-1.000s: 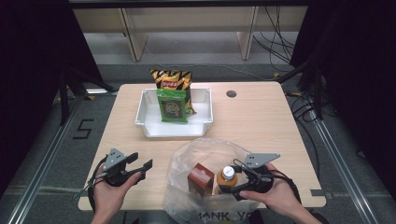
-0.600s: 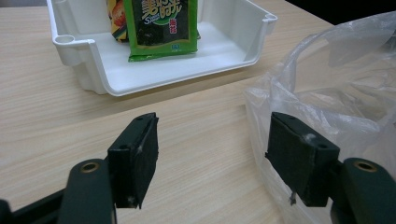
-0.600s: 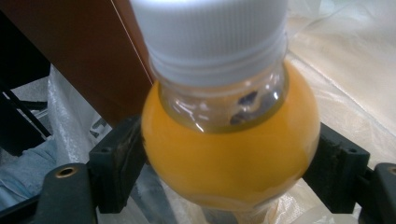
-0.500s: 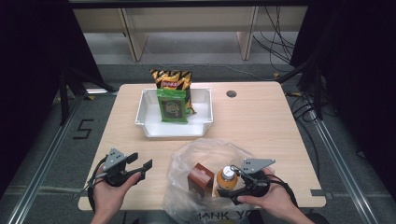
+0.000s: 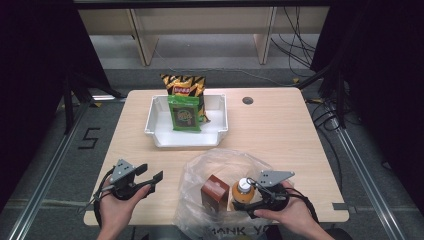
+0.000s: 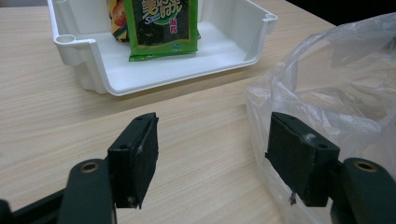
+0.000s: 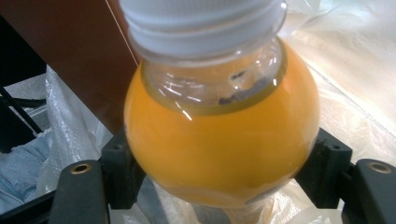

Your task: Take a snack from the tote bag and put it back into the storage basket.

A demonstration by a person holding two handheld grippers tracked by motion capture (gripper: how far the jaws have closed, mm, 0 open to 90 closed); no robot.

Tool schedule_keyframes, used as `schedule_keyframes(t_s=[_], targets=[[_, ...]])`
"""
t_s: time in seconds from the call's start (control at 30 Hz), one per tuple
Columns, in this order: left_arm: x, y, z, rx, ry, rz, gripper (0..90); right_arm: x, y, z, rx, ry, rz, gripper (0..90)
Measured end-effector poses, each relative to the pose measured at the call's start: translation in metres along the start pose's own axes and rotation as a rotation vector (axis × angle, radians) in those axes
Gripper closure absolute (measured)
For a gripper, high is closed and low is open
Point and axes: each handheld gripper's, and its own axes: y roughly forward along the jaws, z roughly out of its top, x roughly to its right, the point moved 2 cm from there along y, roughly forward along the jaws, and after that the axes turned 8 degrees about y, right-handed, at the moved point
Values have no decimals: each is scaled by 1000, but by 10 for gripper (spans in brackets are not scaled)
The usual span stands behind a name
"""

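The pale wooden surface [image 5: 280,130] carries everything, largest first: a clear plastic bag [image 5: 220,165] slumps open at the middle of the near edge, and a white tray [image 5: 160,135] sits well apart from it toward the far edge, holding a green snack packet [image 5: 184,114] upright with a yellow-and-black chip bag [image 5: 183,85] leaning behind it at the far rim. Inside the plastic bag a brown carton [image 5: 214,192] stands just beside an orange juice bottle [image 5: 243,191] with a white cap. The right gripper [image 5: 248,201] reaches into the bag from the near right corner; its jaws have just been closing and now sit on either side of the bottle's round body, seemingly touching it, though I cannot tell whether they press firmly yet. The left gripper [image 5: 156,179] hovers near the near left corner, jaws fairly wide apart and holding nothing, just beside the bag's edge. By my judgement two snacks are already in the tray, while the bottle and carton are yet to be lifted out.
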Motion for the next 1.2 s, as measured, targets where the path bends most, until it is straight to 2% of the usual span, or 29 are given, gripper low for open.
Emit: schedule_keyframes(t_s=[0.03,0.07,0.13,0.17,0.27,0.4,0.47,0.5,0.6,0.63,0.67,0.73,0.77,0.83,0.9,0.93,0.97,1.03,1.07,1.1,1.13,1.2], targets=[[0,0,0,0,-2,1,333,0,1,0,12,-13,-14,306],[0,0,0,-1,-1,1,333,2,1,1,22,-48,-17,310],[0,1,0,0,-2,-2,333,0,0,2,27,-42,-39,319],[0,0,-1,-1,-3,-1,333,1,-1,2,19,-59,-33,319],[0,0,0,-2,-2,2,333,1,-2,1,20,-49,-27,321],[0,0,-1,-1,-3,1,333,2,-4,2,12,-62,-10,323],[0,0,-1,-2,-1,2,333,2,-5,3,27,-38,-26,323],[0,0,-1,0,-1,0,333,2,-5,4,26,-46,-23,323],[0,0,-1,1,-2,1,333,-2,-8,6,37,-23,-22,324],[0,0,-1,-1,0,1,333,0,-8,7,37,-47,-17,324],[0,0,-1,1,-3,1,334,-1,-9,8,48,-20,-30,324],[0,0,-1,0,-2,-1,333,0,-11,10,53,-61,-26,324],[0,0,-1,0,-2,0,333,-3,-12,11,46,-23,-19,324],[0,0,-1,0,-3,0,334,-2,-14,14,66,-53,-32,325],[0,0,-1,1,-3,1,334,-3,-17,17,70,-27,-30,325],[0,0,-1,1,-3,1,334,-3,-18,18,80,-44,-23,325],[0,0,0,1,-3,0,334,-2,-19,20,89,-56,-37,325],[0,0,0,-2,-3,2,334,-3,-23,22,79,-45,-27,325],[0,0,0,-1,-3,3,334,-2,-23,24,100,-66,-44,325],[0,0,0,-1,-3,2,334,-5,-25,24,84,-31,-12,325],[0,0,0,-1,-1,2,334,-4,-24,25,110,-47,-37,325],[0,0,0,1,-1,1,334,-5,-27,28,107,-27,-35,325]])
